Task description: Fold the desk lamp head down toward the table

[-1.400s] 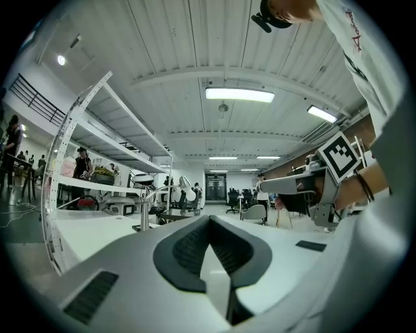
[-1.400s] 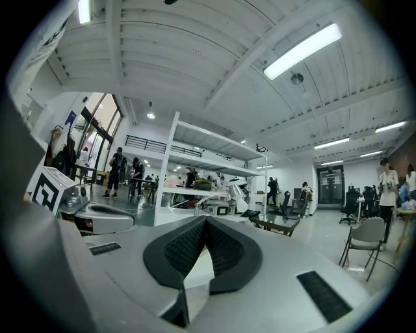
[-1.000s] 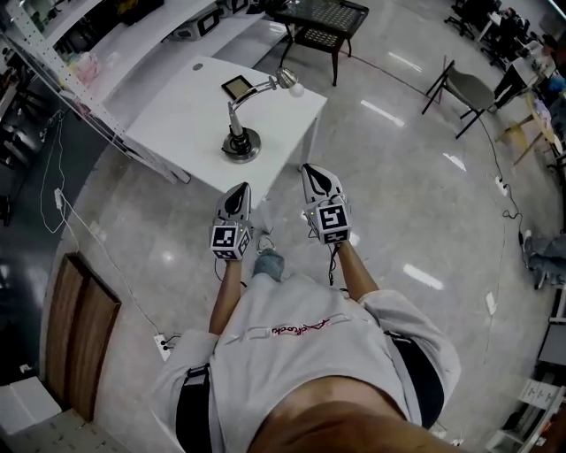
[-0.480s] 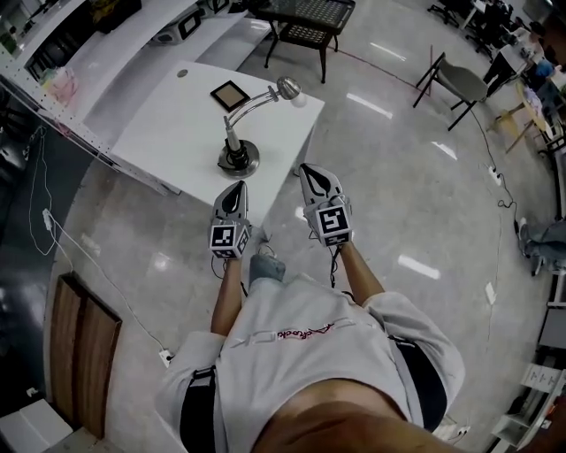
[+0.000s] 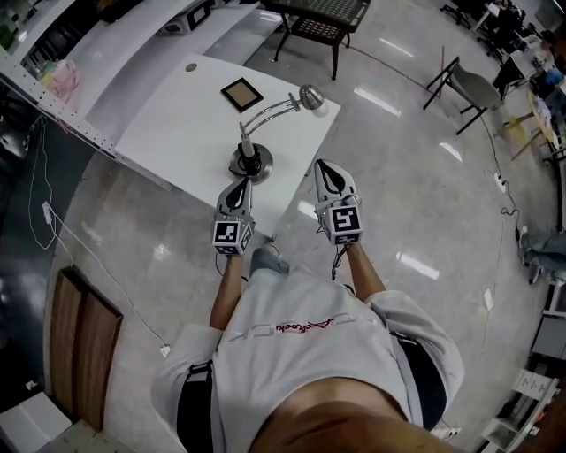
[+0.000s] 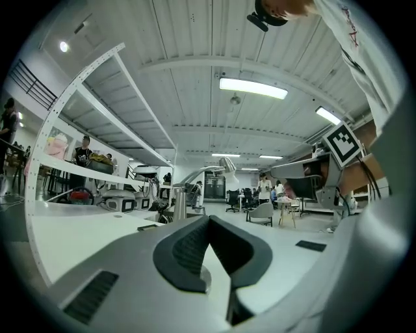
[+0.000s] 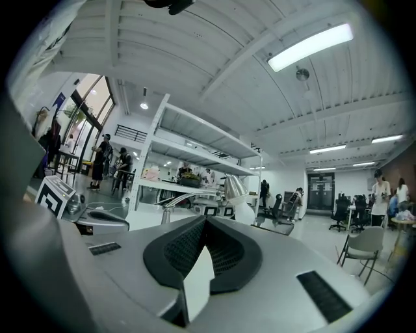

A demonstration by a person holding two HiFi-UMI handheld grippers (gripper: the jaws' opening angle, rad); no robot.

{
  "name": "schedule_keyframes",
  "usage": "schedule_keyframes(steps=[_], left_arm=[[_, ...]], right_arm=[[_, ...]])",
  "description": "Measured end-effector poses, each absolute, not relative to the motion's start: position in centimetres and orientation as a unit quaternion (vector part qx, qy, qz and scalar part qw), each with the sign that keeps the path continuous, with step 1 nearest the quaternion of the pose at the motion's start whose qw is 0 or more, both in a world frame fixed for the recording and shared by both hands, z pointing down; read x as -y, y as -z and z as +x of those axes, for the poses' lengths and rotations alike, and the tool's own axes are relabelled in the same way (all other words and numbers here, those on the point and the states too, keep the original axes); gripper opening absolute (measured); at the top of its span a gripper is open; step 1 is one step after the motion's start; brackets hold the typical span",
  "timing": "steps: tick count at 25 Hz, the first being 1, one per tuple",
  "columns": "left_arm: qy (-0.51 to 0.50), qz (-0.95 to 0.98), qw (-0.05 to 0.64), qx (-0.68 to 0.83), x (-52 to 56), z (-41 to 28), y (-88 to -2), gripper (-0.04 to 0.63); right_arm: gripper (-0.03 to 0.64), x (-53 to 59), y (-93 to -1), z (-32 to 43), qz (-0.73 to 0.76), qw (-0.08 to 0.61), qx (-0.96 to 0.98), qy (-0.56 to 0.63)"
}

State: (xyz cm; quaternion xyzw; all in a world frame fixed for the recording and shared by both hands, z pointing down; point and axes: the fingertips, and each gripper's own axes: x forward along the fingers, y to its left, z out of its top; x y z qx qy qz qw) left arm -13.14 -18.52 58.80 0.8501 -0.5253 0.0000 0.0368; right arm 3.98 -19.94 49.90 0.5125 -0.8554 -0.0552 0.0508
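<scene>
The desk lamp stands on the white table, with a round metal base and a curved arm rising to its silver head near the table's right edge. My left gripper is shut and empty, its tips at the table's near edge just short of the base. To its right, my right gripper is shut and empty beside the table's near right corner, below the head. The lamp head appears beyond the shut left gripper. From the shut right gripper, the head shows close ahead.
A small dark picture frame lies on the table behind the lamp. A black mesh table stands beyond, a folding chair to the right, shelving to the left. A wooden board and a cable lie on the floor.
Both grippers have moved forward toward the table and lamp. The left one now reaches the table's near edge by the base; the right one is nearer the head. Both stayed shut.
</scene>
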Motion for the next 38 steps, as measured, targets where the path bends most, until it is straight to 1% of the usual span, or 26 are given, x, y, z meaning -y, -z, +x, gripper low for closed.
schedule_keyframes(steps=[7, 12, 23, 33, 34, 36, 37, 38], left_arm=[[-0.012, 0.857, 0.044, 0.514, 21.7, -14.6, -58.5, 0.026], [-0.032, 0.864, 0.051, 0.499, 22.5, -15.0, -58.2, 0.026], [-0.048, 0.867, 0.056, 0.493, 24.6, -13.9, -58.3, 0.026], [-0.046, 0.851, 0.061, 0.52, 25.2, -13.7, -58.5, 0.026], [-0.044, 0.851, 0.063, 0.52, 25.2, -13.7, -58.6, 0.035], [-0.042, 0.852, 0.07, 0.517, 25.2, -13.5, -58.9, 0.158], [-0.041, 0.853, 0.073, 0.516, 25.1, -13.5, -59.1, 0.193], [-0.042, 0.853, 0.075, 0.515, 25.1, -13.4, -59.4, 0.213]], right_arm=[[0.003, 24.1, -48.4, 2.3, 0.519, 0.05, 0.851, 0.059], [0.003, 24.8, -48.1, 1.2, 0.527, 0.051, 0.847, 0.05], [0.003, 26.3, -48.9, 3.2, 0.545, 0.045, 0.837, 0.029], [0.003, 27.6, -50.2, 2.8, 0.512, 0.047, 0.858, 0.011], [0.003, 27.6, -50.3, 2.8, 0.511, 0.047, 0.858, 0.01], [0.003, 27.6, -50.6, 2.9, 0.512, 0.049, 0.858, 0.009], [0.003, 27.6, -50.7, 3.0, 0.513, 0.049, 0.857, 0.008], [0.003, 27.4, -50.9, 3.0, 0.513, 0.05, 0.857, 0.005]])
